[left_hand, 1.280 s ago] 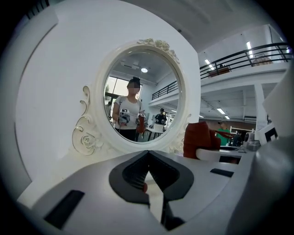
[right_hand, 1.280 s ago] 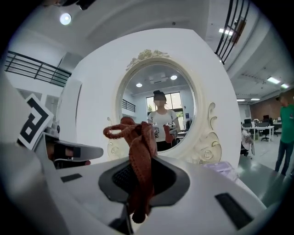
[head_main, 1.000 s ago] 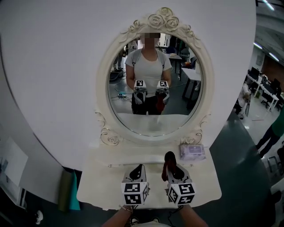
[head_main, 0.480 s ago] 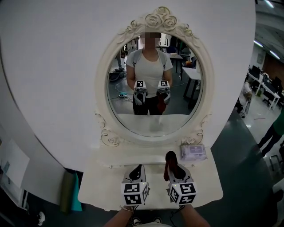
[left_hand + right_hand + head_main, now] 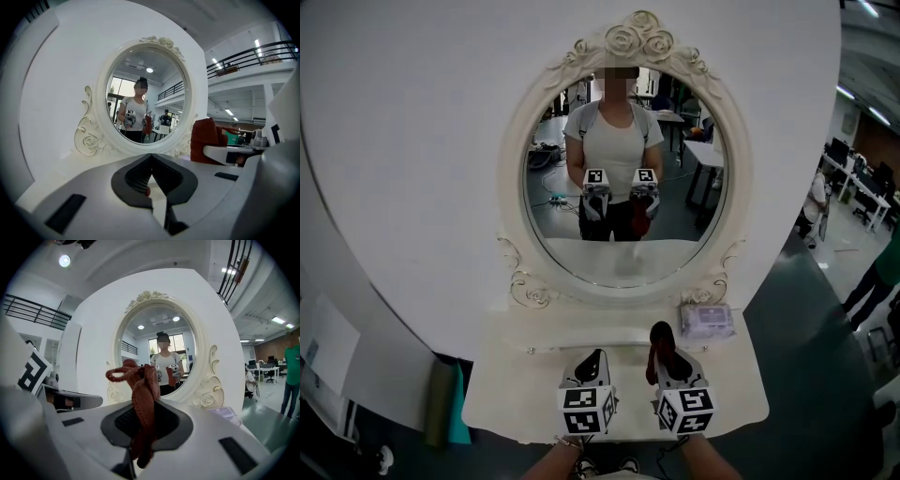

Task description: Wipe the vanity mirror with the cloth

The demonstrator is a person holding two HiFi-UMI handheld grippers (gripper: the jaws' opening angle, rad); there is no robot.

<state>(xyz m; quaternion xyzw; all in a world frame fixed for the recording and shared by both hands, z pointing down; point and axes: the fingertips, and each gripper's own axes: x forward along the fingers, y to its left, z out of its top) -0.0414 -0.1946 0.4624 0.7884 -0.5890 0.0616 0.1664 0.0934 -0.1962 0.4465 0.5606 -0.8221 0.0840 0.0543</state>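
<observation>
The cloth is a reddish knit thing, pinched in the right gripper w/ a looped end sticking up past the jaws and a tail hanging below. It looks light and floppy, so prob better to have more of it bunched at the jaws, a pad to press w/ instead of a loose string. The left gripper is closed, nothing in it. Both hover over the front edge of the vanity top, about mid-way along, apart from the glass. The vanity mirror stands upright at the back edge. It's fragile, and the ornate frame could snag the knit, so light pressure and keep the hard jaws off it. A small pack sits at the back right corner, maybe wipes, too blurry to say.
</observation>
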